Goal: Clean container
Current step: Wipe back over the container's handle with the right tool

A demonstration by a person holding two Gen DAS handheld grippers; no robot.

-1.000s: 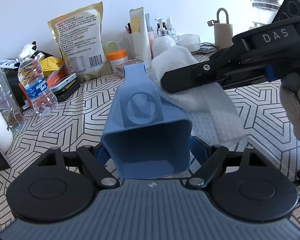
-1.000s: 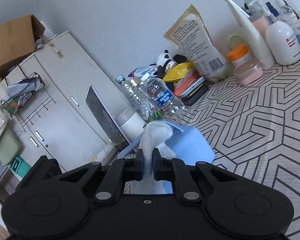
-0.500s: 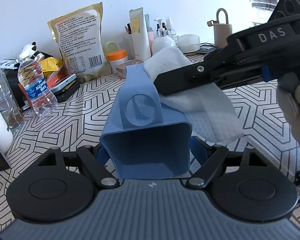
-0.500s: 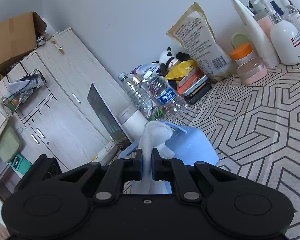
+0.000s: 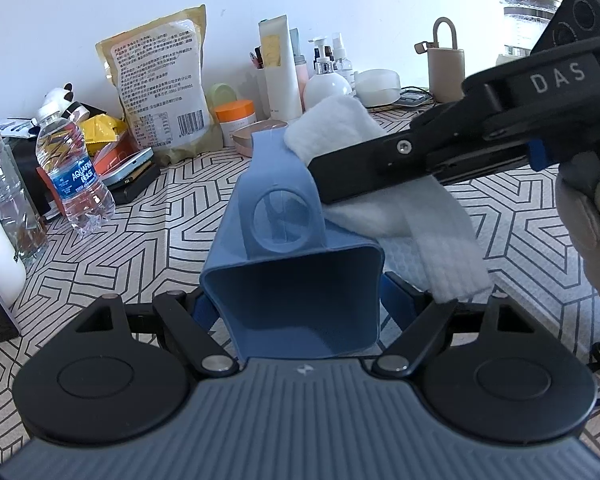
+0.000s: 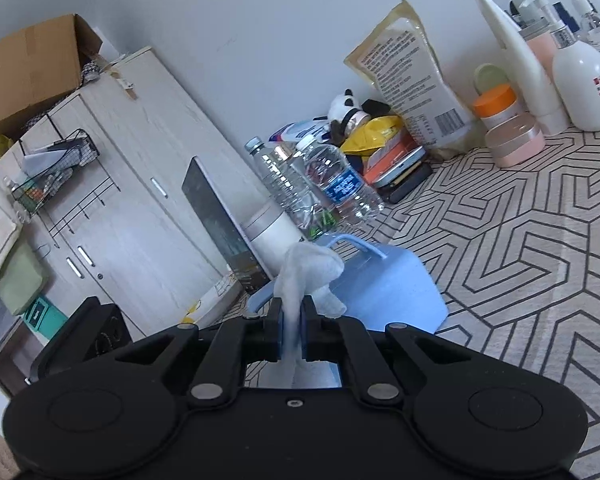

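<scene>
We have the blue plastic container with the flat looped handle (image 5: 292, 264) clamped in our left claw (image 5: 294, 304), its 2 fingers pressed on the container's opposite walls, so it hangs tipped on its side above the patterned table (image 5: 512, 216) with its open mouth toward that camera. Our right claw (image 6: 291, 330) is closed tight on a folded white wipe (image 5: 384, 184), and in the left view the wipe lies against the container's outer wall just beside the handle. We judge the job to be mid-way: the outside near the handle is being rubbed, while the inside, which looks bare and dry from here, shows no sign of the wipe reaching it. We cannot tell how much of the outside is finished. The far wall and base are hidden.
</scene>
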